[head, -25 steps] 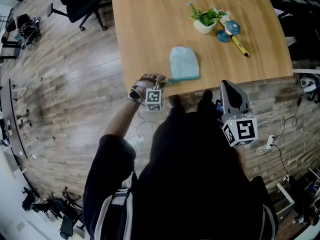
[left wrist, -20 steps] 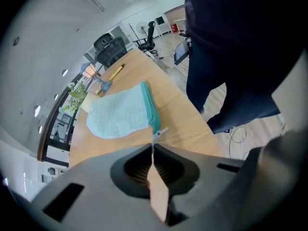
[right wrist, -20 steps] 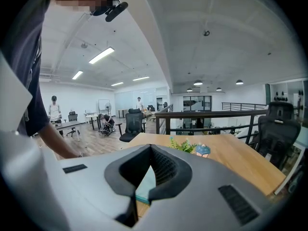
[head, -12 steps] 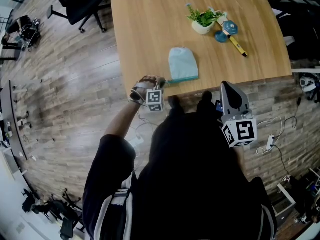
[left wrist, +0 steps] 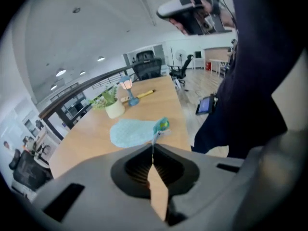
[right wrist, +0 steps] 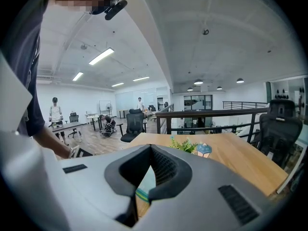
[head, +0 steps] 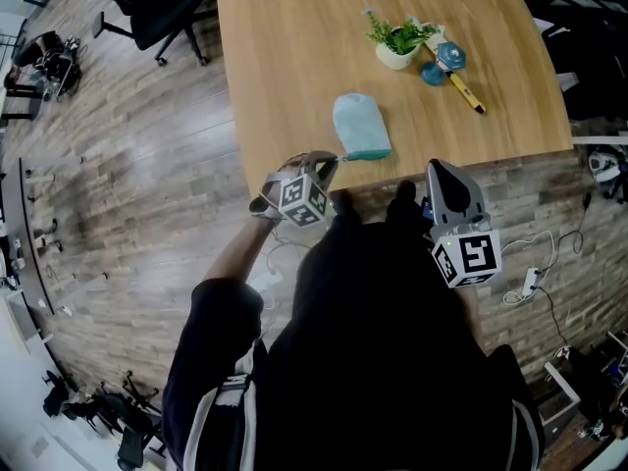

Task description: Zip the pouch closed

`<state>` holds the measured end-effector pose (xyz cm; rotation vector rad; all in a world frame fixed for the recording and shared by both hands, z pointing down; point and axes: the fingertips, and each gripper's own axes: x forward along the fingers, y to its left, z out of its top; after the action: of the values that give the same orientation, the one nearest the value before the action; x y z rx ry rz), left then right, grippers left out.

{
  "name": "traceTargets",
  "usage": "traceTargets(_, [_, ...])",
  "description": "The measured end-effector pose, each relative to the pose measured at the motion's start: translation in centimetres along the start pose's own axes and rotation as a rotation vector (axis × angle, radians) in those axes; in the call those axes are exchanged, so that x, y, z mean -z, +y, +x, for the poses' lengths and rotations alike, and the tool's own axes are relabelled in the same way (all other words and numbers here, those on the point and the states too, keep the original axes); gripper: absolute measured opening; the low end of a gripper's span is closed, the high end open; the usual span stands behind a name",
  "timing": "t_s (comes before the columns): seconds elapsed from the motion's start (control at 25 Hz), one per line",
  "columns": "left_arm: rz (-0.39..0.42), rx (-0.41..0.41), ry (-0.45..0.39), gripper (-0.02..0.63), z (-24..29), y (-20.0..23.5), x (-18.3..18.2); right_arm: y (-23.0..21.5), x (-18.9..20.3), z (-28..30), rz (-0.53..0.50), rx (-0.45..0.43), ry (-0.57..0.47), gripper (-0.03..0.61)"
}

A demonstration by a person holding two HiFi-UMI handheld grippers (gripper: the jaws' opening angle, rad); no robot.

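The pouch [head: 361, 126] is pale blue, round-ended (teal band at near edge).

The pouch [head: 361, 126] is soft cloth; the table [head: 294, 57], smooth matt wood.

Surface: wooden table [head: 294, 57], light brown, smooth top with rounded corners.
Standing: on a grey-brown plank floor [head: 128, 165].
Pouch: pale blue pouch [head: 360, 124] lies on the top close to the near edge, about midway along it; rounded end to the far side, teal-banded end to the near side.
Potted plant: small green plant in a white pot [head: 399, 43], upright, far right part of the top, well apart from the pouch.
Blue disc: small round blue disc [head: 435, 71], just right of the pot.
Round piece: blue-and-white round piece [head: 454, 55], just beside the disc, farther right.
Yellow stick: yellow stick [head: 469, 88] lies flat, slanting from the round piece toward the near right; dark tip at its near end.
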<state>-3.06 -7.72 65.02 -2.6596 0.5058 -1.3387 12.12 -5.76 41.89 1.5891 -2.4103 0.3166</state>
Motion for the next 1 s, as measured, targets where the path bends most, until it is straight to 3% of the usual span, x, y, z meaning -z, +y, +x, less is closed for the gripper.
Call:
traceTargets(0.2, [-0.179,-0.115,-0.224,0.006,-4.5,2.6,-5.7,0.6,-0.4,0.6,-0.011,-0.026,-0.012,0.012])
traceTargets(0.4, [-0.267,-0.269,-0.398,0.006,-9.1,5.4,-10.2,1.9,-1.3,1.3,-0.029,-0.07,-0.036,0.012])
traceTargets(0.56, [-0.33,-0.335,-0.503,0.006,-11.2,7.2,-12.3,3.0,-1.6,1.8,-0.04,-0.106,-0.042,0.012])
traceTargets(1.0, [-0.364,-0.392,-0.591,0.006,-11.6,11.5,-12.5,3.1,-0.7,4.8,-0.022,-0.142,-0.023,0.012])
